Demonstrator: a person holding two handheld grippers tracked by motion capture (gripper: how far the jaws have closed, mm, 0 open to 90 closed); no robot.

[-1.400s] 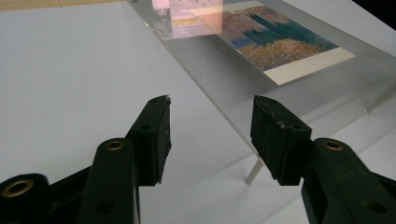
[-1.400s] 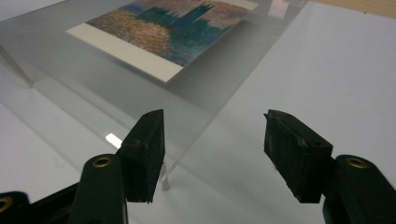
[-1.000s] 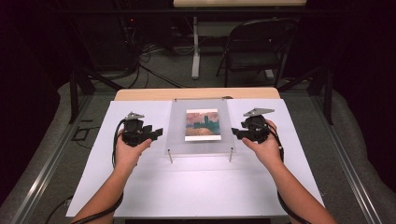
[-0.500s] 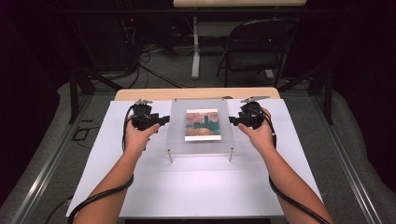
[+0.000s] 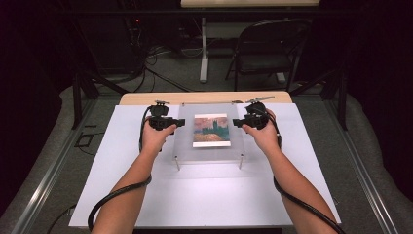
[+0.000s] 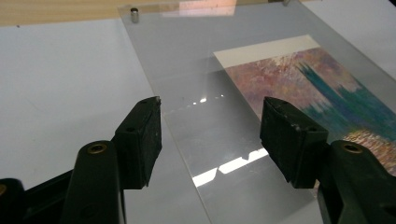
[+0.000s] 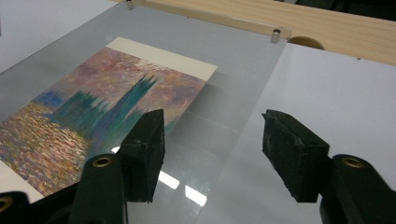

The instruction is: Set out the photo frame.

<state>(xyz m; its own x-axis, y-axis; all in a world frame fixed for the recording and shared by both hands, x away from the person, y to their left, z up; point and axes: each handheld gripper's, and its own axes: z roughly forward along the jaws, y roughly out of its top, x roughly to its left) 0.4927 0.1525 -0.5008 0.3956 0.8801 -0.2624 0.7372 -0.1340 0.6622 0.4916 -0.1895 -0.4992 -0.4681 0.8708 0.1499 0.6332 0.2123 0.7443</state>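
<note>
In the high view, the left gripper (image 5: 179, 123) sits left of centre at the left edge of the clear acrylic frame (image 5: 185, 141). Its jaws have just been opening and stand released astride that edge, pads clear. The frame lies flat at centre on the white table sheet (image 5: 122, 195), enclosing a painted print (image 5: 211, 130). The right gripper (image 5: 238, 122), right of centre, has likewise been opening and stands released over the right edge.

Clear acrylic frame (image 5: 210, 131); print (image 5: 211, 130) pink, teal, orange, cream border; white tabletop (image 5: 204, 195).
</note>
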